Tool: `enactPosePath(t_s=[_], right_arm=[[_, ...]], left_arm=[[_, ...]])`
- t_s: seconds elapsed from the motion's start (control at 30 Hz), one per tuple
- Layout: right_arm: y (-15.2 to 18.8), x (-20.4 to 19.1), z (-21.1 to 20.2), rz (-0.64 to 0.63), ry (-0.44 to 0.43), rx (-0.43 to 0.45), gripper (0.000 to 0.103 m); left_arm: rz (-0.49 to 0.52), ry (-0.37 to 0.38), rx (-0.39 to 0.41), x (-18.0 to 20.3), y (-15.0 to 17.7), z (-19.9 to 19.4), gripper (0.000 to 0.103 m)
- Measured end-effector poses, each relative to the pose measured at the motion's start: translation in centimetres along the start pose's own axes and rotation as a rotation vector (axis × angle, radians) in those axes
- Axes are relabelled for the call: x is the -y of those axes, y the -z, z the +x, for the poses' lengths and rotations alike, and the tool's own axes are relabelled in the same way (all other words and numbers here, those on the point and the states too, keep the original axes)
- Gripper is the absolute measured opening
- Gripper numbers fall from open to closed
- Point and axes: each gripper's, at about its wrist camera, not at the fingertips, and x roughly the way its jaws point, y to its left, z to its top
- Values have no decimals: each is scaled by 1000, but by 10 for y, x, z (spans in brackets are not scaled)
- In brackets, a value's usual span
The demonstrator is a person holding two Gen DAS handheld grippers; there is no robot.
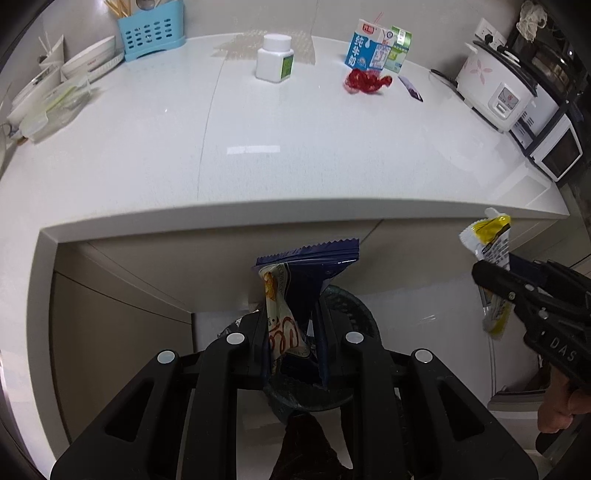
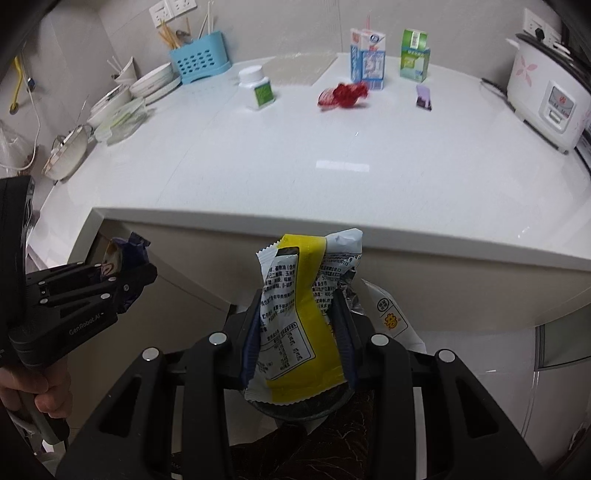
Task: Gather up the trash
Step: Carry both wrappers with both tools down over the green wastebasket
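My left gripper (image 1: 291, 325) is shut on a dark blue snack wrapper (image 1: 303, 273), held below the counter's front edge above a dark trash bin (image 1: 351, 306). It also shows in the right wrist view (image 2: 122, 273). My right gripper (image 2: 297, 317) is shut on a white and yellow wrapper (image 2: 295, 295), also below the counter edge; it also shows in the left wrist view (image 1: 491, 273). On the white counter (image 1: 295, 155) lie a red crumpled wrapper (image 1: 365, 81) and a small purple wrapper (image 1: 410, 88), both far from the grippers.
On the counter stand a white pill bottle (image 1: 275, 57), a blue milk carton (image 1: 365, 46), a green carton (image 1: 399, 48), a rice cooker (image 1: 495, 88), a blue utensil holder (image 1: 151, 31) and dishes (image 1: 88, 59). Cabinet fronts (image 1: 147, 277) lie under the counter.
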Motion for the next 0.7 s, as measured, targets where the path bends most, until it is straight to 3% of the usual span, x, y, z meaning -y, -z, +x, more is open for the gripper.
enactPosePath(t_s=[0.7], right_arm=[[50, -7, 102, 14, -75, -182, 34]], left_arm=[[-43, 8, -141, -16, 49, 59, 18]])
